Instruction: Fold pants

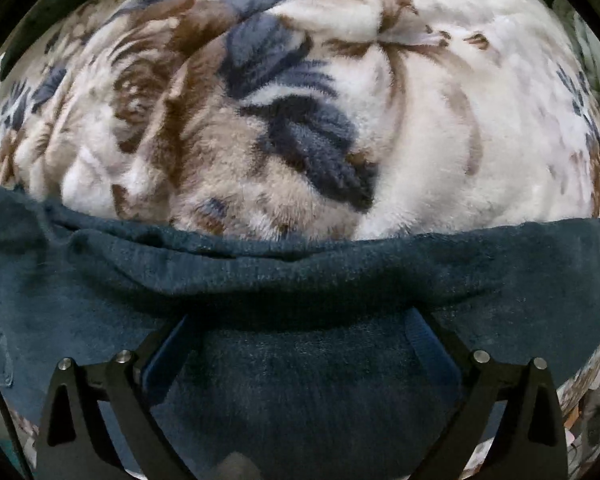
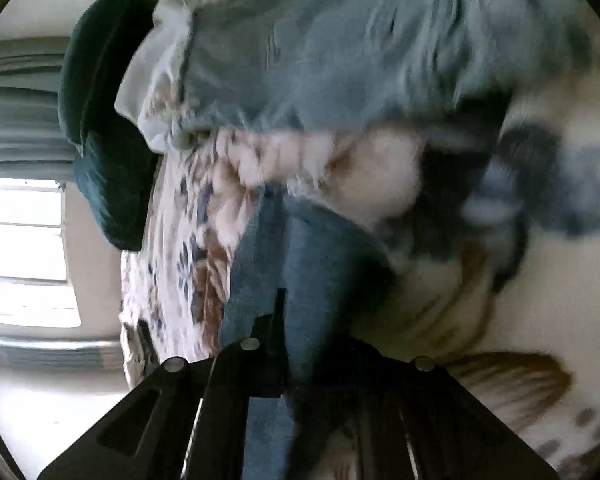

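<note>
Left wrist view looks straight down at dark teal, towel-like cloth (image 1: 300, 280), seemingly a garment, spread over a plush floral blanket (image 1: 420, 120) in cream, brown and slate blue covering a bed. The left gripper (image 1: 300, 344) hangs over this cloth with its jaws at their widest and nothing pinched, the cloth's far edge running across the frame just beyond them; past that edge lies bare blanket, open room for drawing a fold forward. Right wrist view is blurred and rolled sideways. The right gripper (image 2: 278, 320) has its jaws drawn tight together on a strip of blue denim (image 2: 300, 264), probably a hem or edge of the faded blue jeans (image 2: 340, 48) that lie crumpled farther off, their frayed edge over the blanket. I judge that this grip is meant for lifting a leg. A dark green pillow (image 2: 100, 120) crowds one side, with a bright window (image 2: 24, 248) beyond, so free space lies on the blanket's open side.
</note>
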### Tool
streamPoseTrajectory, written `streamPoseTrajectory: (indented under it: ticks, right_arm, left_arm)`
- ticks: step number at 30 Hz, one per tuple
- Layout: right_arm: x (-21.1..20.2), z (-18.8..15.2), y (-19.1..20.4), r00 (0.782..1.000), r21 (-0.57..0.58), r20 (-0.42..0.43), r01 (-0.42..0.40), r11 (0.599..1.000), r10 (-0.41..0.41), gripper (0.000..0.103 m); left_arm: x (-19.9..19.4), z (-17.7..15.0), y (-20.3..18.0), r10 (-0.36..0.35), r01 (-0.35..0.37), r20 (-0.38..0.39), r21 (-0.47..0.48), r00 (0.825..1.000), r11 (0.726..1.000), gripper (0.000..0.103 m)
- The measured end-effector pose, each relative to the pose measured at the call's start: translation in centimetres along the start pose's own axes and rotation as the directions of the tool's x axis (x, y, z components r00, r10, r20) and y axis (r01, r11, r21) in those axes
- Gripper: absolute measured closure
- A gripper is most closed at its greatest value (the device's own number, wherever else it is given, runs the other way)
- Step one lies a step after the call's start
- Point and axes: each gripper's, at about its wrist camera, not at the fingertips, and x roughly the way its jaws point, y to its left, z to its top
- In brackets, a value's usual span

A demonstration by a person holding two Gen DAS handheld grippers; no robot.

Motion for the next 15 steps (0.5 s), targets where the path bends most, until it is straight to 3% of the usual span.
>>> streamPoseTrajectory:
  ticks: [2, 6, 8, 10, 12, 15]
  right_arm:
    - [-0.2, 0.5, -0.9, 1.0, 0.045, 0.018, 0.02, 0.999, -0.021, 0.095]
    - [1.3, 0.6, -1.8, 0.995, 0.103, -0.035, -0.094, 0.99, 0.098, 0.089]
    - [2.0, 0.4, -1.4, 0.988, 0.087, -0.091, -0.113, 0.99, 0.121, 0.084]
    - [2.4, 0.1, -0.9, 0.99, 0.045, -0.109, -0.082, 0.996, 0.086, 0.085]
    - [2.2, 0.0, -0.5, 0.996, 0.039, -0.085, -0.039, 0.998, 0.043, 0.094]
    - [1.2, -0.4, 1.4, 1.0, 0.032, -0.013, -0.018, 0.999, 0.018, 0.095]
  left_arm:
    - [0.1, -0.1, 0.1, 0.0, 0.0, 0.006, -0.004, 1.0, 1.0, 0.0]
    - [-0.4, -0.6, 0.5, 0.013, -0.014, -0.034, -0.006, 0.999, 1.0, 0.0]
    - [-1.1, -0.5, 0.4, 0.021, -0.021, -0.03, -0.007, 0.999, 1.0, 0.0]
    - [-1.4, -0.2, 0.0, 0.018, -0.018, -0.02, -0.003, 1.0, 1.0, 0.0]
    - [-1.9, -0.5, -0.4, 0.026, -0.026, -0.013, 0.003, 1.0, 1.0, 0.0]
    - [-3.5, -1.0, 0.0, 0.039, -0.039, 0.006, 0.001, 0.999, 0.999, 0.0]
